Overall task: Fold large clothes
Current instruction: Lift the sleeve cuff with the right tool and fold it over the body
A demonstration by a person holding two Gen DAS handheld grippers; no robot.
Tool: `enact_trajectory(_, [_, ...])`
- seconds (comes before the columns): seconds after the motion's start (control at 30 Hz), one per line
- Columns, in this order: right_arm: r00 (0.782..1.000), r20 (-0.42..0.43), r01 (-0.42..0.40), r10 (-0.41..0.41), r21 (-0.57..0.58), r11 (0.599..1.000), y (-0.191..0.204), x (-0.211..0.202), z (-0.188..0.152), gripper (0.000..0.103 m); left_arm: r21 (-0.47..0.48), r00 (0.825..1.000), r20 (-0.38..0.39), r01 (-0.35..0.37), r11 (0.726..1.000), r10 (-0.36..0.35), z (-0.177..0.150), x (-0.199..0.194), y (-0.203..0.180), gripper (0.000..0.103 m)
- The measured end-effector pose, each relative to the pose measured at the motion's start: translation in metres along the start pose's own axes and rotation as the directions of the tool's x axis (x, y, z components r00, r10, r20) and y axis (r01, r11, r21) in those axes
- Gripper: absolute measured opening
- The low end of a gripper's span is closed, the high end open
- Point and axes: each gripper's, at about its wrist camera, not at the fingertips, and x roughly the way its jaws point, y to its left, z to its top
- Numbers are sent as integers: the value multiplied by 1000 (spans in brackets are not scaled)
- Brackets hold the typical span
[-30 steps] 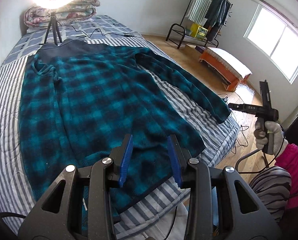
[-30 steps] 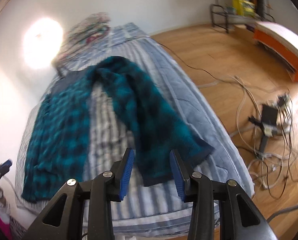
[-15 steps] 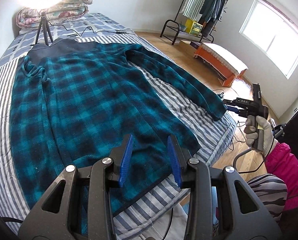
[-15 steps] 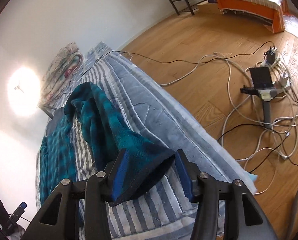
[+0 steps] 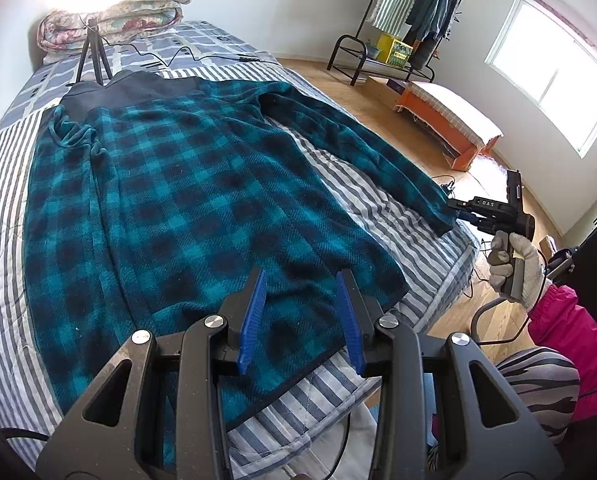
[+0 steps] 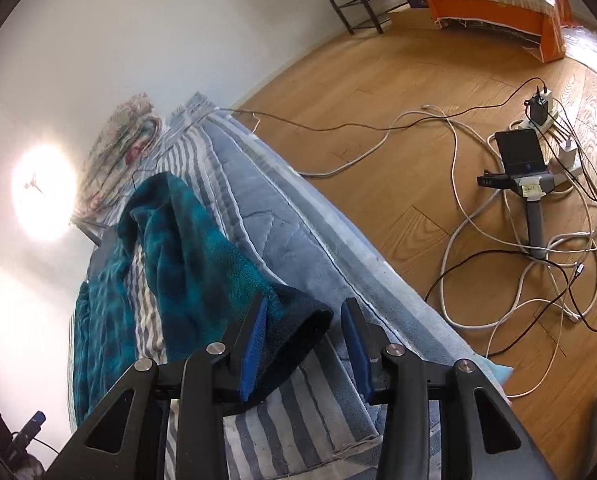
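- Daylight is pouring through the window (image 5: 554, 76) onto white walls.
- A ring light (image 6: 42, 194) is glaring at the bed's (image 5: 2, 208) head.
- Cables (image 6: 478, 216) are sprawling over the wood floor (image 6: 398, 80).
- A clothes rack (image 5: 402, 20) is standing behind an orange bench (image 5: 446, 116).

At your twelve o'clock a tripod (image 5: 93, 53) stands on the striped bed (image 5: 378, 200), folded quilts (image 5: 114, 16) behind it. At two o'clock, a clothes rack (image 5: 410, 20) and orange bench (image 5: 446, 120); cables (image 6: 498, 240) cross the floor.
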Motion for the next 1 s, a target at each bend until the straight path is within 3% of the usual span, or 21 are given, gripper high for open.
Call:
enact_trajectory(0.1, [1000, -7, -2, 2, 1, 1000, 3, 8, -2, 38, 2, 1000, -2, 1, 1000, -1, -1, 0, -1, 36])
enact_trajectory(0.23, [1000, 8, 6, -6, -23, 1000, 11, 8, -3, 17, 8, 1000, 3, -2, 1000, 2, -3, -3, -3, 36])
enact_trajectory(0.37, [999, 38, -17, 18, -42, 999, 20, -6, -1, 9, -1, 1000, 7, -3, 1000, 3, -3, -6, 0, 36])
enact_trajectory(0.63, [992, 81, -96, 99, -37, 995, 44, -35, -1, 6, 8, 1000, 17, 6, 1000, -6, -4, -12, -3, 36])
enact_trajectory(0.8, [983, 76, -158, 167, -118, 980, 83, -48, -7, 5, -3, 1000, 24, 13, 1000, -13, -4, -15, -1, 36])
enact_trajectory(0.93, [965, 26, -247, 260, -233, 941, 131, -56, -21, 5, -40, 999, 33, 28, 999, -26, -6, -19, 8, 36])
enact_trajectory(1.0, [948, -33, -312, 317, -304, 900, 160, -56, -32, 4, -62, 999, 39, 36, 997, -34, -6, -22, 15, 36])
